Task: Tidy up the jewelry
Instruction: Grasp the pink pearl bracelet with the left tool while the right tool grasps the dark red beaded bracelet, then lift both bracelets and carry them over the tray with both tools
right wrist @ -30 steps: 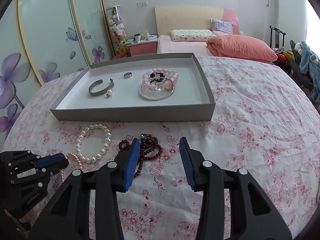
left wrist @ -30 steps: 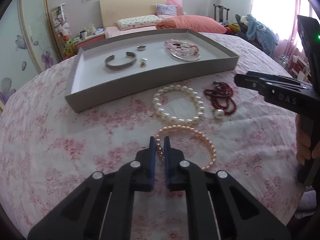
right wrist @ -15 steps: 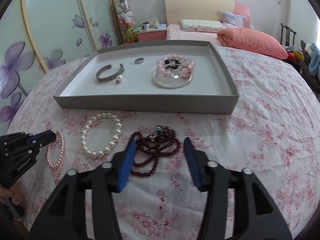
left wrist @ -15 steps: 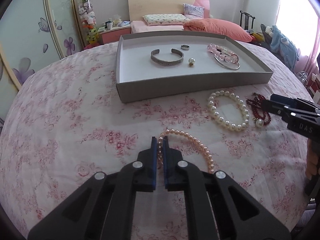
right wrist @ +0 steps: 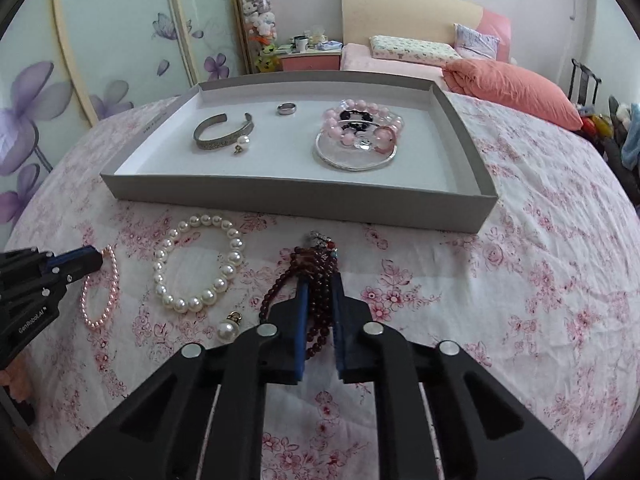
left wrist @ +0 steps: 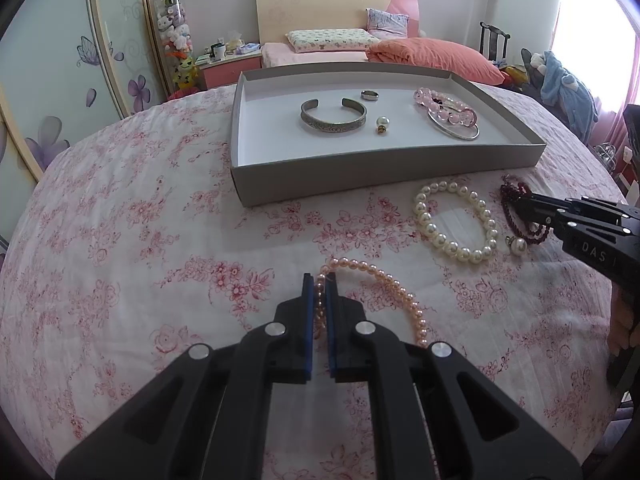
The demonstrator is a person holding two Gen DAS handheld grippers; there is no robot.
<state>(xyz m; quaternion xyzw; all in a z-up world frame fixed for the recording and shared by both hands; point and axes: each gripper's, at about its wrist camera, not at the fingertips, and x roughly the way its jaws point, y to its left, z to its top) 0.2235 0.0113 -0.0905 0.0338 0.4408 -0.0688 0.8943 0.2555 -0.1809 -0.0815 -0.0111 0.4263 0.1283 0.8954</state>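
My left gripper [left wrist: 319,280] is shut on the pink pearl bracelet [left wrist: 394,285], which lies on the floral tablecloth. Over on the right, my right gripper [right wrist: 320,280] is shut on the dark red bead strand [right wrist: 310,264]. Between the two lies a white pearl bracelet [right wrist: 196,264], with a loose pearl earring [right wrist: 227,330] beside it. Behind them stands the grey tray [right wrist: 280,192], which holds a silver cuff [right wrist: 224,132], a ring [right wrist: 287,109], a pearl earring [right wrist: 242,143], a pink bead bracelet [right wrist: 360,126] and a thin silver bangle [right wrist: 352,160].
The round table carries a pink floral cloth [left wrist: 120,240]. Behind it are a bed with an orange pillow [right wrist: 512,84], a nightstand [right wrist: 310,60] and sliding doors with purple flowers [right wrist: 60,92]. A hand [left wrist: 622,320] holds the right gripper's handle.
The right gripper's jaws have closed from wide apart onto the dark red bead strand. The left gripper has stayed shut on the pink pearl bracelet and its view has swung left.
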